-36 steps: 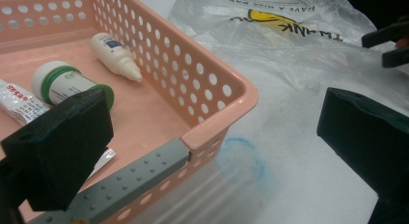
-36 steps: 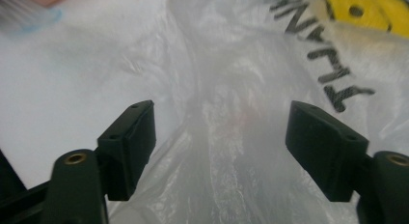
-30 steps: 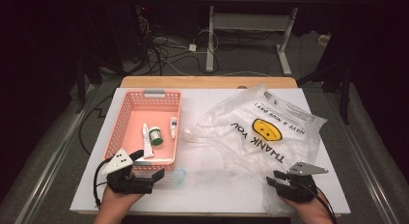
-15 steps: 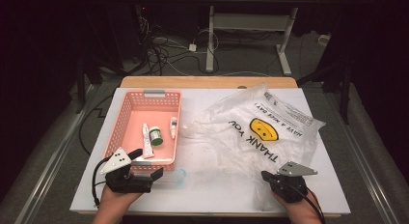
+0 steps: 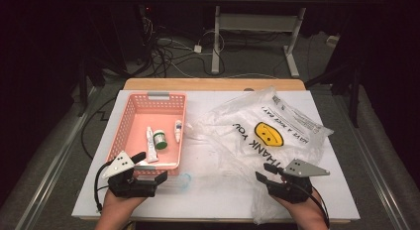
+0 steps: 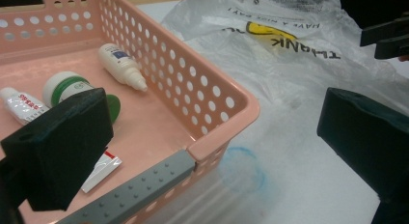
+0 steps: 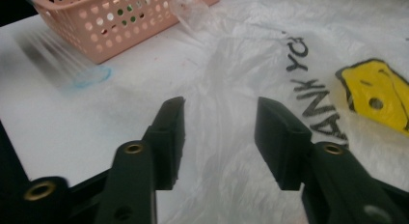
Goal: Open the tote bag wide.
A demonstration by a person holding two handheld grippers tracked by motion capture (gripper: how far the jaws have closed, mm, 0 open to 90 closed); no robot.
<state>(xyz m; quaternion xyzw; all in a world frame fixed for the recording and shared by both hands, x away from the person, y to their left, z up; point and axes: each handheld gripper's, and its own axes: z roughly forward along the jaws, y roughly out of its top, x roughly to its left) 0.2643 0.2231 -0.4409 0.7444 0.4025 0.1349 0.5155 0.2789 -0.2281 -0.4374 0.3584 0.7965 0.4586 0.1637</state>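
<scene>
The right gripper is seen at five o'clock on the table, its jaws just opened partway, nothing gripped; the plastic bag lies beneath and toward two o'clock; the left gripper, at seven o'clock, is held wide open across the corner of the pink basket, empty.

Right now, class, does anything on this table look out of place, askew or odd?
Yes. The clear plastic bag with the yellow smiley lies crumpled and spread out across the white table, its print upside down from the person's side. Beside the pink basket, a clear blue-rimmed cup lies tipped on its side.
</scene>
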